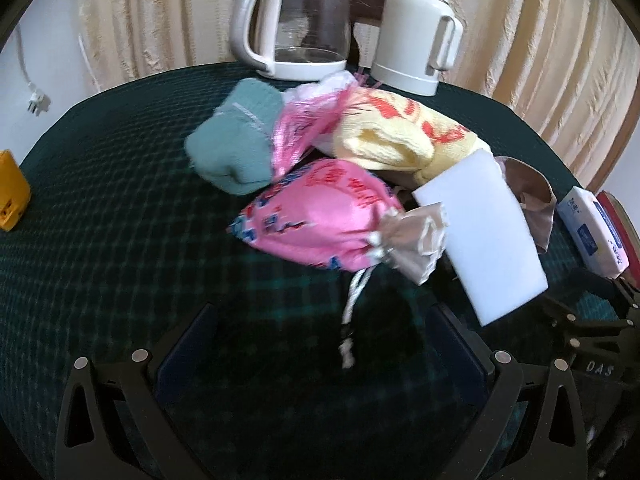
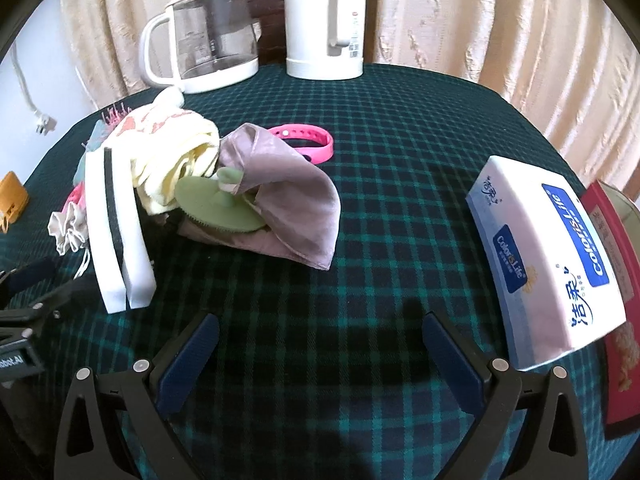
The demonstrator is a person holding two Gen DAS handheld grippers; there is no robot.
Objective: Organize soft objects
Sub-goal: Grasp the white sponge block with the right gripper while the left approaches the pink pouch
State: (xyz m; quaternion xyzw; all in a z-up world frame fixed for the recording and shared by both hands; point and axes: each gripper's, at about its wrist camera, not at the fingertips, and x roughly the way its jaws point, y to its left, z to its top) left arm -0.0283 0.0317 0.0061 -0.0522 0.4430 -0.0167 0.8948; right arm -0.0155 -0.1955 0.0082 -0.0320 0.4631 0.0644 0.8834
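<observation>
Now, pink pouch (image 1: 320, 216): middle of pile, light, squashy.
Grab spot: bunched neck (slippery cord trailing near).
Left gripper (image 1: 332, 356): jaws apart, empty, just short.
Right gripper (image 2: 320, 356): jaws apart, empty.

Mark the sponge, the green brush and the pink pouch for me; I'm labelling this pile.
sponge (image 2: 120, 236): right wrist view, its dark middle layer.
green brush (image 2: 212, 208): right wrist view, its round disc.
pink pouch (image 1: 320, 216): left wrist view, its bulging middle.
</observation>
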